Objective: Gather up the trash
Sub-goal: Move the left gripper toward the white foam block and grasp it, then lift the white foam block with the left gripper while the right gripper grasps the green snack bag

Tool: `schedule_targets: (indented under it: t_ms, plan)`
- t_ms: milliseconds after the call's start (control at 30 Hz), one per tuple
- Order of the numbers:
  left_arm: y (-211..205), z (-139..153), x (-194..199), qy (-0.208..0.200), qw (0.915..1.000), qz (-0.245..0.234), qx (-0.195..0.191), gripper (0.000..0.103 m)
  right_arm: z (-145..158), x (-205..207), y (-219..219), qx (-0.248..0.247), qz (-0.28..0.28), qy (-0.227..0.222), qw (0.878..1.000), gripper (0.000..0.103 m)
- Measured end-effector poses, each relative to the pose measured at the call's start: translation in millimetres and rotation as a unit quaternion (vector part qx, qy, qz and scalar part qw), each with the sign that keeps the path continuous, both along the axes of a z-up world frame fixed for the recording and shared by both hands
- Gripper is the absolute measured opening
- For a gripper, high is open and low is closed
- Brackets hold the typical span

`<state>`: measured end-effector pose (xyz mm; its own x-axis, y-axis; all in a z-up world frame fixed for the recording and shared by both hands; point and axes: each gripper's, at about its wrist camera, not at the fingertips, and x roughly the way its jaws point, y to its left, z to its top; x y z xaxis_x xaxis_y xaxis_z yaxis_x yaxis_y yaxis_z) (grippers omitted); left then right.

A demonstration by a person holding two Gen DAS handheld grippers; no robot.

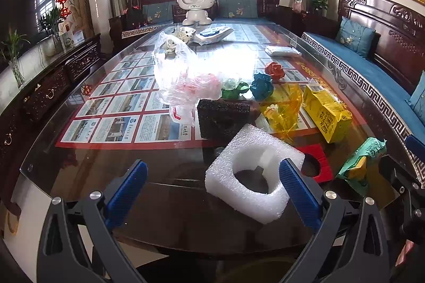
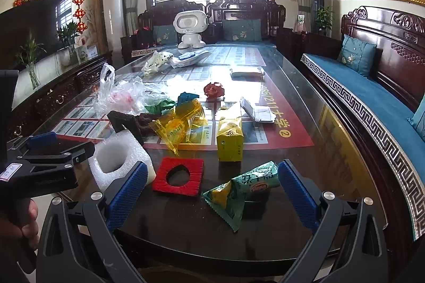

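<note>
Currently, litter is lying on the glass table [image 1: 79,163]. Just beyond its near edge, the white foam block [image 1: 255,174] is sitting, with the red pad [image 2: 178,176] and green wrapper [image 2: 239,190] beside it. Left gripper [image 1: 212,184] and right gripper [image 2: 212,186] are hovering spread wide, holding nothing.

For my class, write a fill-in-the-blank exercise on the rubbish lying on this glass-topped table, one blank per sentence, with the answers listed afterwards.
1. The white foam block has a ____ through its middle.
2. The flat square pad beside the white foam block is coloured ____.
3. Between the open right tool's fingers lies a crumpled ____ snack wrapper.
4. The upright drink carton is coloured ____.

Answers: hole; red; green; yellow
</note>
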<state>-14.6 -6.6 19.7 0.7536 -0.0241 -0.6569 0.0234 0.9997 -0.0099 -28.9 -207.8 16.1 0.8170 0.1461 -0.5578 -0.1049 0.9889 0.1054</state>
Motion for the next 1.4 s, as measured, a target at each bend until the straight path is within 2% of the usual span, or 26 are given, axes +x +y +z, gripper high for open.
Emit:
schedule_targets:
  t_ms: [600, 833, 1033, 1167, 1267, 1333, 1400]
  plan:
    - [-0.3, -10.7, 12.4, 0.017, 0.9998, 0.003, 0.005, 0.099, -4.2, 1.7, 2.9, 0.0, 0.005, 0.006, 1.0, 0.095]
    - [1.6, -33.6, 40.0, 0.063, 0.998, 0.009, 0.008, 0.099, -7.5, 4.7, -0.7, 0.0, 0.002, 0.011, 1.0, 0.095]
    - [-0.6, -54.9, 63.2, 0.114, 0.9933, -0.013, -0.017, 0.099, -12.1, 9.7, -3.9, 0.005, -0.002, 0.019, 1.0, 0.095]
    - [2.9, -60.5, 73.2, 0.125, 0.9907, -0.021, -0.049, 0.1, -13.6, 10.3, -4.4, 0.005, -0.003, 0.021, 1.0, 0.095]
    - [5.5, -62.3, 74.3, 0.125, 0.9909, -0.011, -0.047, 0.096, -14.6, 11.0, -5.6, 0.006, -0.004, 0.022, 1.0, 0.095]
    - [7.3, -63.0, 72.5, 0.127, 0.9905, -0.011, -0.052, 0.085, -15.5, 11.8, -6.5, 0.007, -0.005, 0.025, 1.0, 0.095]
    - [9.7, -64.1, 70.0, 0.128, 0.9882, -0.024, -0.081, 0.069, -16.5, 11.8, -7.5, 0.009, -0.007, 0.027, 1.0, 0.095]
